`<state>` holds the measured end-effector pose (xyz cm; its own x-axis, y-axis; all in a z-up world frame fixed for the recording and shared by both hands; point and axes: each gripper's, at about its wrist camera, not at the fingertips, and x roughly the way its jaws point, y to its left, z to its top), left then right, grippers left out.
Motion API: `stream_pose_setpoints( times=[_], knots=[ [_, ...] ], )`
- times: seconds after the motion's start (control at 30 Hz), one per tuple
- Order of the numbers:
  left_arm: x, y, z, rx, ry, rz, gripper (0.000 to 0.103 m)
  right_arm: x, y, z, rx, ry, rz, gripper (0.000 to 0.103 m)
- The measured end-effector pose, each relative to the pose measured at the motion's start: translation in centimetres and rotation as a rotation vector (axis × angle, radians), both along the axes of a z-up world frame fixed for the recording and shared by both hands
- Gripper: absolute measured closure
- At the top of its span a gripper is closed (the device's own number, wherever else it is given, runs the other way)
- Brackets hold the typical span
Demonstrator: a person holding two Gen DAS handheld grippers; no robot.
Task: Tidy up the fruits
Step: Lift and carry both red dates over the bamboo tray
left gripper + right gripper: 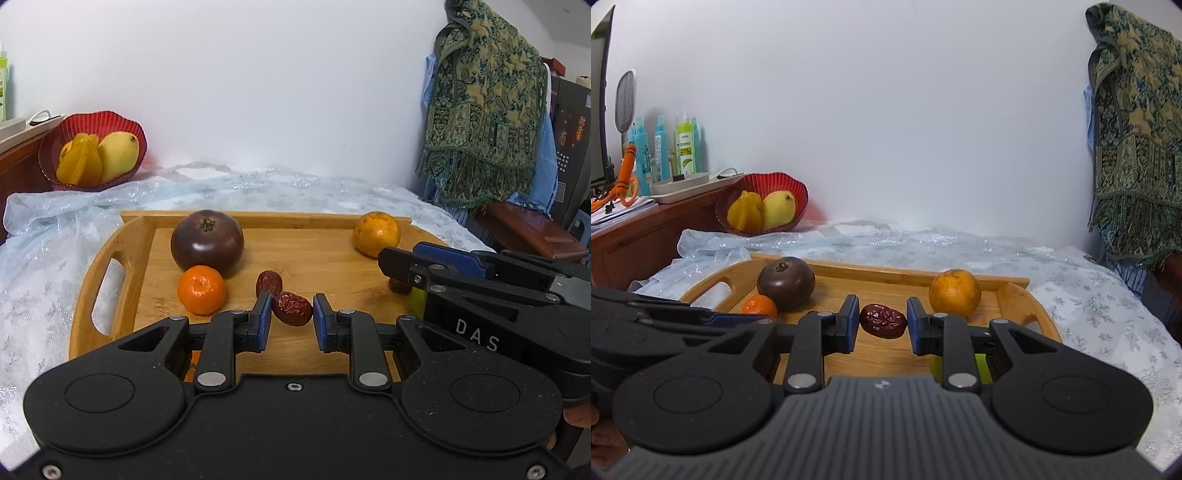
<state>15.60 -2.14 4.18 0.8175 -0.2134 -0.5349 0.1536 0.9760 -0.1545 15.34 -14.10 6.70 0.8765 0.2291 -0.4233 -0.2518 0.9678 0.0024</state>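
Observation:
A wooden tray (129,258) (1015,291) holds a dark purple round fruit (207,242) (785,282), a small orange mandarin (201,290) (759,306), a larger orange (376,233) (955,292) and red dates. My left gripper (291,314) is open around a red date (293,308); another date (269,283) lies just behind it. My right gripper (882,320) is open around a different red date (882,320), with small gaps on both sides. That gripper also shows in the left wrist view (402,269), over a date (399,286).
A red bowl (55,133) (798,188) with a starfruit and a mango stands at the back left on a pale blue cloth (295,188). A wooden cabinet with bottles (683,147) is at the left. A patterned shawl (487,110) hangs at the right. Something green (979,363) lies under my right gripper.

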Motion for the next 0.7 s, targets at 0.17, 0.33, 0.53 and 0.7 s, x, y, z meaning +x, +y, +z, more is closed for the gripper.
stream_pose_setpoints(
  times=[0.17, 0.33, 0.53, 0.7],
  knots=[
    [0.2, 0.4, -0.3, -0.004, 0.009, 0.003, 0.080, 0.2, 0.1, -0.4, 0.006, 0.024, 0.002, 0.071],
    [0.2, 0.4, -0.9, -0.001, 0.027, -0.001, 0.080, 0.3, 0.1, -0.7, 0.001, 0.043, 0.000, 0.071],
    [0.0, 0.6, -1.2, -0.002, 0.037, 0.001, 0.080, 0.5, 0.2, -1.1, 0.006, 0.078, -0.002, 0.071],
    [0.1, 0.6, -1.3, -0.001, 0.041, 0.002, 0.080, 0.7, 0.4, -1.4, -0.004, 0.090, -0.011, 0.070]
  ],
)
